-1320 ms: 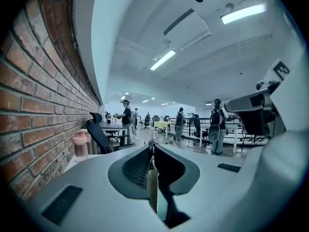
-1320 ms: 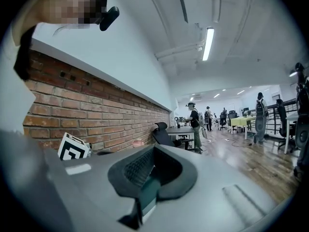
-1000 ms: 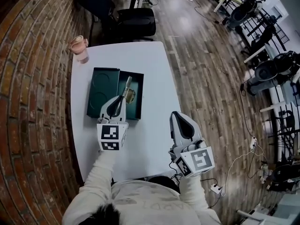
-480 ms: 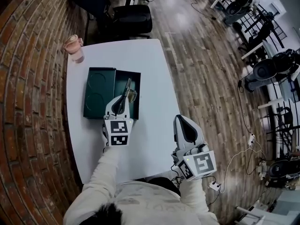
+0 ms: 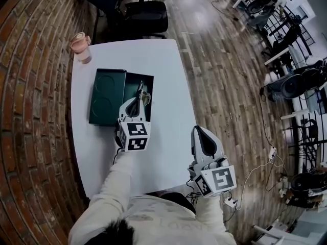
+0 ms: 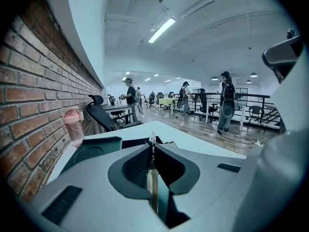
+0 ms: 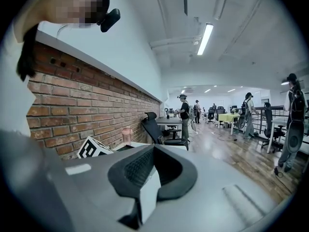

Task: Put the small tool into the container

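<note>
A slim metal tool (image 5: 139, 92) with a yellowish handle sticks out of my left gripper (image 5: 136, 102), which is shut on it. In the left gripper view the tool (image 6: 152, 185) runs between the closed jaws, tip pointing forward. It hangs over the open dark green container (image 5: 144, 79), whose lid (image 5: 106, 96) lies flat to the left. My right gripper (image 5: 201, 132) is shut with nothing in it, over the white table (image 5: 163, 70) near its right front edge. In the right gripper view, the right gripper (image 7: 153, 149) shows its jaws closed.
A pink cup (image 5: 80, 46) stands at the table's far left corner, next to the brick wall. Black office chairs (image 5: 145, 18) sit beyond the far edge. The table's right edge drops to a wooden floor. People stand far off in the room.
My left gripper has shifted a little right and forward with the tool still in it, staying over the container. The right gripper has barely moved.
</note>
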